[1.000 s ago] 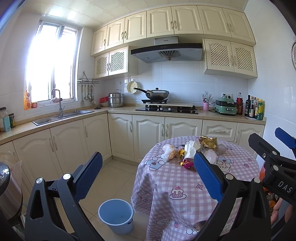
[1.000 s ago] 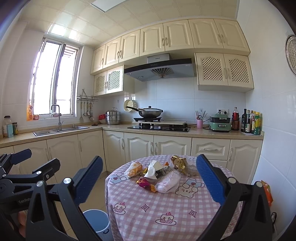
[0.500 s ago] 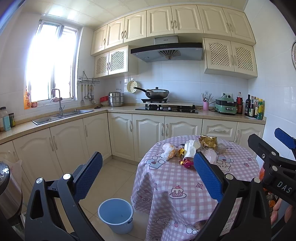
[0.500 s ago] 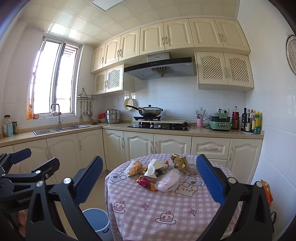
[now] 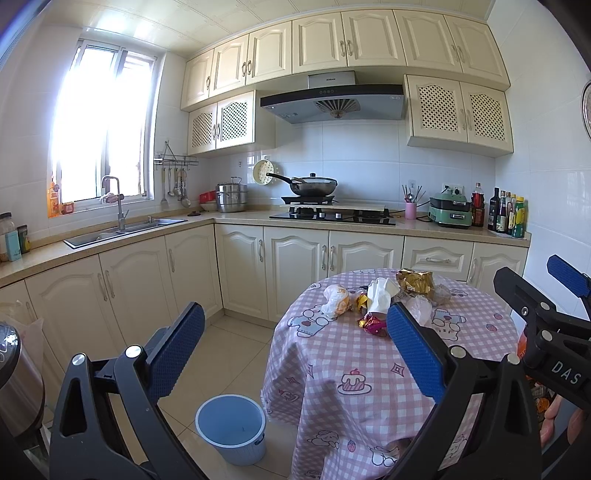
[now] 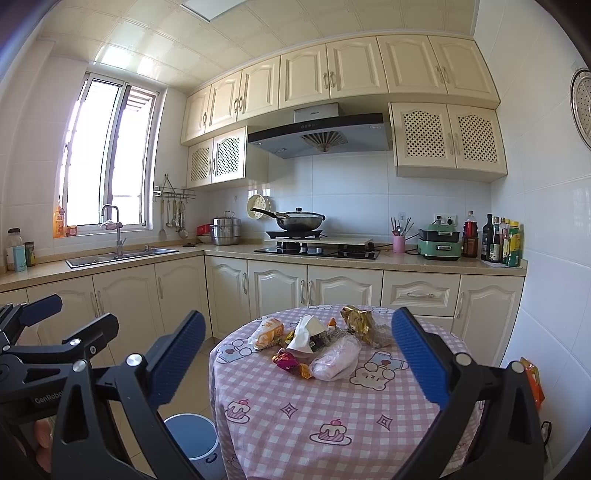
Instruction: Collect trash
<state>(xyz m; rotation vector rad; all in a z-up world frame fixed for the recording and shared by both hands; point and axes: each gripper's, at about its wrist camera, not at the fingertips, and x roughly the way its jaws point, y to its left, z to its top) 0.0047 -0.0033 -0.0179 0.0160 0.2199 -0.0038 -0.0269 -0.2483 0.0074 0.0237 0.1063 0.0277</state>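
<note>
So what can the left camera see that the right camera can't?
Only the left camera shows a shiny metal pot at its left edge, and the right gripper poking in from the right.

Only the right camera shows the ceiling light, a round metal tray on the right wall, and the left gripper poking in from the left.

Both show the table with its pile of wrappers, the blue bucket on the floor, the sink and the pan. Both grippers are open and empty.
</note>
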